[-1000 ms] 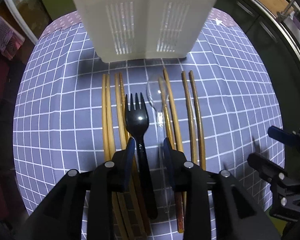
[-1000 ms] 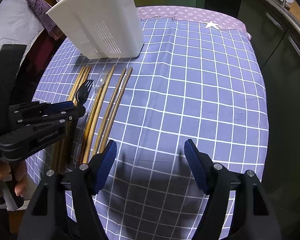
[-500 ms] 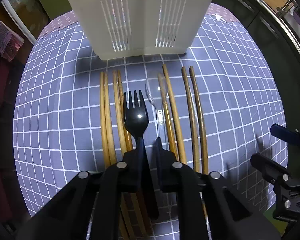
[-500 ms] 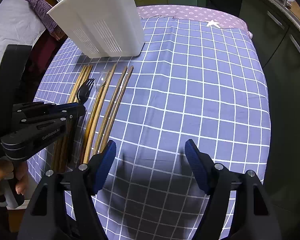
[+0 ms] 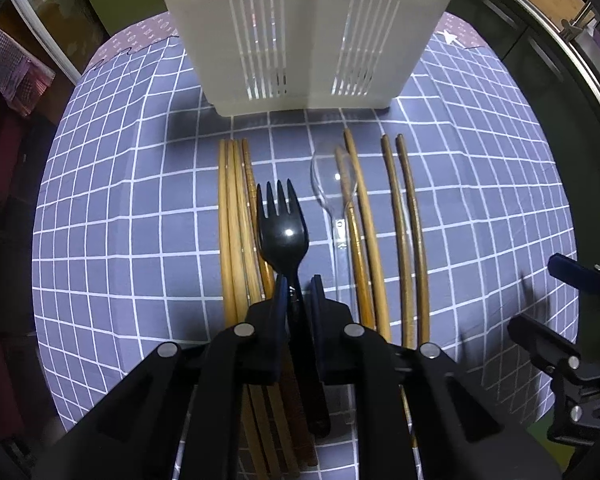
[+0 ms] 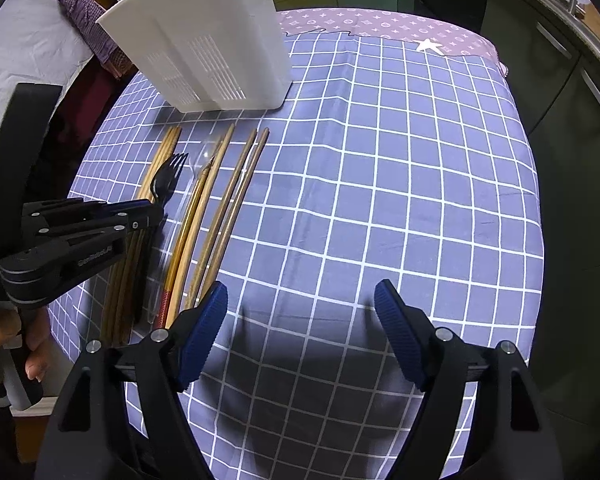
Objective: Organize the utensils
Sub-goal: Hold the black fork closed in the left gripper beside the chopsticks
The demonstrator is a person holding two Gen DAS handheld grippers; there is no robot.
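A black plastic fork (image 5: 283, 232) lies tines-forward on the checked cloth, over a bundle of wooden chopsticks (image 5: 232, 216). My left gripper (image 5: 299, 294) is shut on the fork's handle; it also shows in the right wrist view (image 6: 156, 212) with the fork (image 6: 166, 178). A clear plastic spoon (image 5: 332, 180) lies right of the fork, beside more chopsticks (image 5: 404, 216). A white slotted utensil holder (image 5: 304, 28) stands behind them. My right gripper (image 6: 300, 320) is open and empty above bare cloth, right of the chopsticks (image 6: 224, 208).
The table has a blue checked cloth (image 6: 400, 184) with its edges falling away on all sides. Dark cabinets (image 6: 572, 80) stand at the right. The white holder (image 6: 208, 44) sits at the far left of the cloth in the right wrist view.
My left gripper's jaws have closed from open onto the black fork's handle and moved slightly forward. The right gripper has stayed in place, open.
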